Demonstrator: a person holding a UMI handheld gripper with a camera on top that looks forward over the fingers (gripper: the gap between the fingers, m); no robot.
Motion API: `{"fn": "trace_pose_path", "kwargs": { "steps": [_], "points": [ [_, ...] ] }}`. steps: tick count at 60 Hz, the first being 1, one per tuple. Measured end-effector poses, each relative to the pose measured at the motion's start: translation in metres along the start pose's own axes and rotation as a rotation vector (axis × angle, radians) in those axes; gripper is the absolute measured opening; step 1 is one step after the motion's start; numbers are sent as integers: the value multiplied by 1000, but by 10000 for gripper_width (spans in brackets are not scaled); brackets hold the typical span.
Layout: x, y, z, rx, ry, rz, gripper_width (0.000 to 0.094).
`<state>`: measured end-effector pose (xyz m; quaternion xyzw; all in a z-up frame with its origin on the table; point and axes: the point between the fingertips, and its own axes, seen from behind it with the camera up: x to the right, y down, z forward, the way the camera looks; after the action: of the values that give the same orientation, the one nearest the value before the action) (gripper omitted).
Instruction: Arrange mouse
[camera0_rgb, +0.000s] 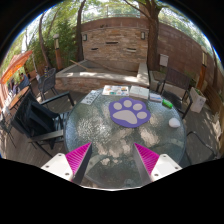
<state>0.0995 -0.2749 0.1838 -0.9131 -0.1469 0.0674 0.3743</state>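
A white mouse pad with a purple paw print (130, 111) lies on a round glass table (95, 130), beyond my fingers. A small pale object (174, 122), which looks like the mouse, sits on the table to the right of the pad and apart from it. My gripper (112, 160) hovers over the near part of the table. It is open and empty, with the magenta pads (79, 157) wide apart and only glass between them.
A flat grey item (113, 91) and a green object (168, 102) lie at the table's far side. Dark metal chairs (35, 118) stand to the left and others to the right (188, 98). A low stone wall (95, 75) and a tree stand behind.
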Motion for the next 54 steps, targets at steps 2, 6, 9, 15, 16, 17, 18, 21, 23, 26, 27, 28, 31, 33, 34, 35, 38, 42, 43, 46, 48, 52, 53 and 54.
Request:
{"fn": "trace_pose_path", "kwargs": {
  "steps": [2, 6, 9, 15, 16, 17, 18, 21, 23, 26, 27, 28, 31, 33, 34, 35, 38, 42, 43, 46, 48, 52, 53, 54],
  "points": [
    [4, 6, -2, -23, 10, 14, 840],
    [16, 10, -2, -42, 31, 45, 847],
    [35, 14, 5, -54, 62, 53, 843],
    [85, 12, 27, -40, 137, 64, 835],
    [92, 11, 31, -42, 151, 68, 833],
    [107, 12, 40, -43, 162, 75, 835],
    [115, 10, 44, -43, 173, 82, 836],
    [137, 2, 56, -28, 196, 110, 840],
    [150, -4, 65, -19, 209, 127, 835],
    [170, -14, 82, -11, 232, 148, 836],
    [177, -17, 88, -8, 239, 155, 839],
    [181, -20, 92, -6, 244, 162, 834],
    [194, -32, 107, 2, 251, 182, 832],
    [204, -38, 118, 6, 255, 194, 829],
    [211, -41, 124, 7, 257, 201, 828],
    [214, -44, 129, 7, 259, 208, 827],
    [226, -50, 147, 7, 263, 230, 829],
    [244, -62, 166, 5, 271, 261, 831],
    [248, -64, 172, 5, 272, 269, 828],
    [264, -78, 184, 17, 279, 276, 829],
    [276, -86, 192, 23, 282, 275, 830],
    [297, -97, 209, 36, 281, 278, 829],
    [302, -101, 213, 40, 281, 280, 827],
    [307, -105, 216, 43, 283, 283, 828]
  ]
}}
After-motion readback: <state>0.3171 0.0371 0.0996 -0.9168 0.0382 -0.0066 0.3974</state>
